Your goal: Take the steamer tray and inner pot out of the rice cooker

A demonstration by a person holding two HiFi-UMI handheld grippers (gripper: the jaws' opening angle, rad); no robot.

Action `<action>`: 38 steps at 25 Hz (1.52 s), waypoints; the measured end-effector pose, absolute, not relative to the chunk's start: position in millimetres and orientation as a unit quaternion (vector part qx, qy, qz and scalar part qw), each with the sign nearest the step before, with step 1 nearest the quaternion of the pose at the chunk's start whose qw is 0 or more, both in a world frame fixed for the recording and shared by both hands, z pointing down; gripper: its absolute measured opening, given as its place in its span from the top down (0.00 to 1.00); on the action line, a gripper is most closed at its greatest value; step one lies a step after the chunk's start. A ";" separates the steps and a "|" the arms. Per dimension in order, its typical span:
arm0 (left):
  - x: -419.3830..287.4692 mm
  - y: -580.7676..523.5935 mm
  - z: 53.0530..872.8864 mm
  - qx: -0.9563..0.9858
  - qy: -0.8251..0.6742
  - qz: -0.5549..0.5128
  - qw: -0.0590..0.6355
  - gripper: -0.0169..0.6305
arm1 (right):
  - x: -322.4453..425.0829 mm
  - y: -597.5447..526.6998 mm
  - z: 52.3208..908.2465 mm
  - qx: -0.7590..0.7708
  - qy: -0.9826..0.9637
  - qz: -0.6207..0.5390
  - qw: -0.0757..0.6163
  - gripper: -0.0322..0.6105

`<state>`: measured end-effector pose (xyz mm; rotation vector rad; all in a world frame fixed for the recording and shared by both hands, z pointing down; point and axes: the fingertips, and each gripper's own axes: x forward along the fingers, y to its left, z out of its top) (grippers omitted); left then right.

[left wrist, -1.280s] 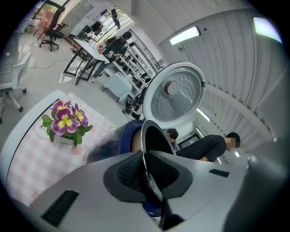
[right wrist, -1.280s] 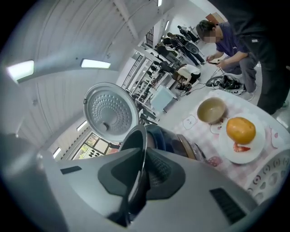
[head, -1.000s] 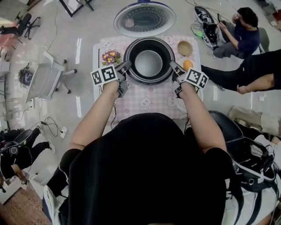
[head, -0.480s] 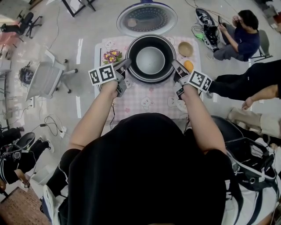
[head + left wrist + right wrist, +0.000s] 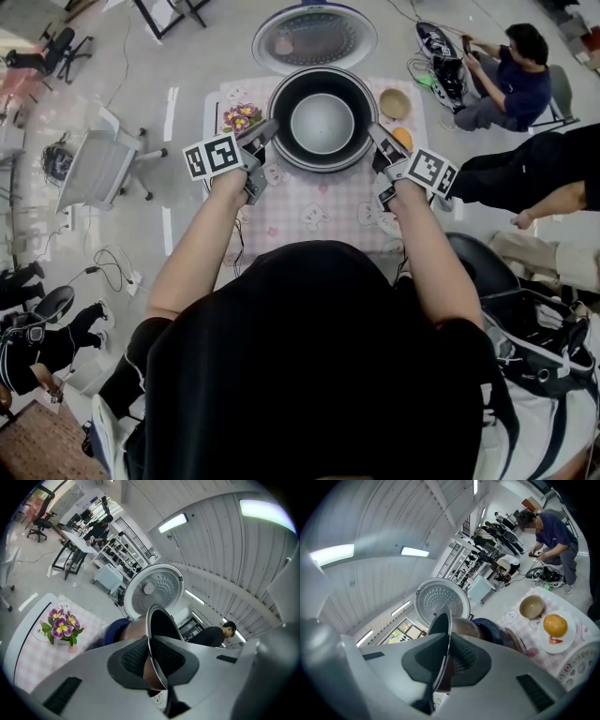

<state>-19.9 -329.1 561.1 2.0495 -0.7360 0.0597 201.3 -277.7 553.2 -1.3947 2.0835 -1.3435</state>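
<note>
Inner pot (image 5: 322, 117) stands higher over the rice cooker (image 5: 493, 629) than one second earlier, above the checked tablecloth (image 5: 319, 202). Left gripper (image 5: 265, 133) and right gripper (image 5: 377, 139) each clamp its thin rim on opposite sides.

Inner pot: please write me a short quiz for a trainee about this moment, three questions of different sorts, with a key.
1. True or false: the left tongs are shut on the rim of the inner pot.
2. In the right gripper view, which fruit lies on the white plate?
3. Fill the gap: in the head view, the round lid behind the pot stands ____ (open or shut).

Key
1. True.
2. An orange.
3. Open.
</note>
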 end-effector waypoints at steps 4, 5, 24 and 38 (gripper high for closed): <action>-24.0 -323.1 546.4 0.839 -0.296 0.015 0.456 0.89 | 197.2 -271.3 538.1 -0.481 0.731 -0.459 0.153 0.90; -25.0 -321.4 542.7 0.841 -0.295 0.013 0.453 0.89 | 196.3 -269.8 534.1 -0.481 0.733 -0.456 0.154 0.90; -59.7 -286.1 514.5 0.848 -0.304 -0.021 0.433 0.89 | 162.7 -236.3 503.8 -0.456 0.749 -0.454 0.157 0.90; -143.8 -265.1 512.4 0.826 -0.369 -0.048 0.424 0.89 | 83.6 -248.4 505.1 -0.381 0.802 -0.442 0.131 0.90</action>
